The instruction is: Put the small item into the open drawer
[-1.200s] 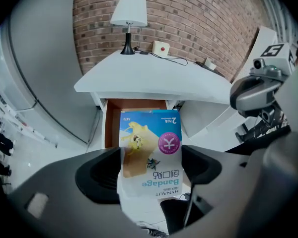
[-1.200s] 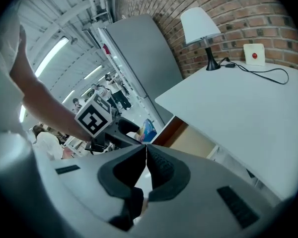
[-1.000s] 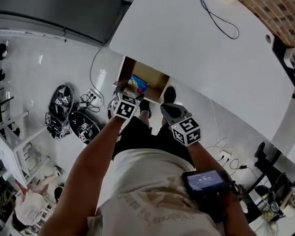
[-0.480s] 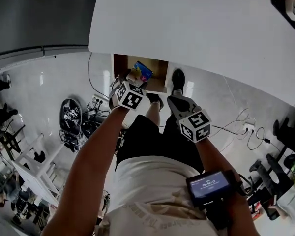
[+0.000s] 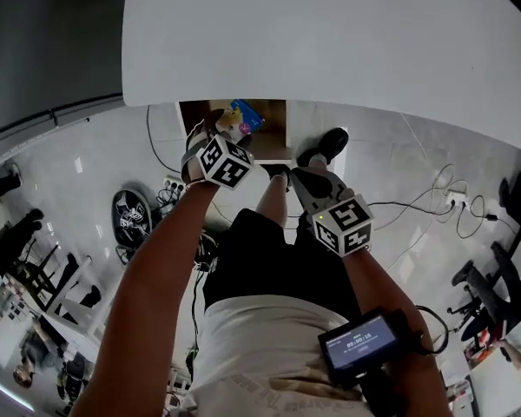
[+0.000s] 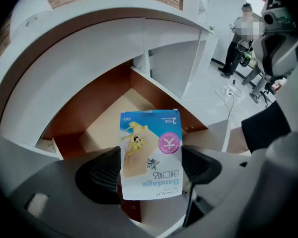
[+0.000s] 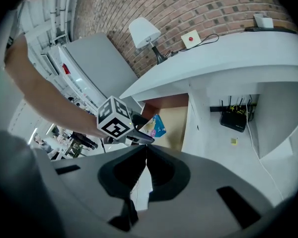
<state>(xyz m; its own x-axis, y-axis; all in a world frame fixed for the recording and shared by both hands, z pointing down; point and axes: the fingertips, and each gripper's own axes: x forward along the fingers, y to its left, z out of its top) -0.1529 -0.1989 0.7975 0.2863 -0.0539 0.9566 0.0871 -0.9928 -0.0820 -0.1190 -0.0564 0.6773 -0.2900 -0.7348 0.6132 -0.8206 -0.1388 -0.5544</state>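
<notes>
Lately, the bandage packet [image 6: 150, 155] was brought lower over the open drawer [image 6: 109, 128], still clamped between the left gripper's [image 6: 149, 168] jaws, so release seemed near. The right gripper's [image 7: 143, 158] jaws were closed on nothing.

The small item is a flat bandage packet [image 6: 150, 155], white with a blue band, a yellow cartoon figure, a round pink badge and the word "Bandage" reading upside down in the left gripper view. It stands upright, its lower part pinched between the jaws of the left gripper [image 6: 150, 171], its upper part free. It hangs over the open drawer [image 6: 105, 129], whose walls are dark brown and whose floor is pale wood; the drawer juts from under a white desk top. In the head view the packet [image 5: 243, 115] sits above the drawer's left half
</notes>
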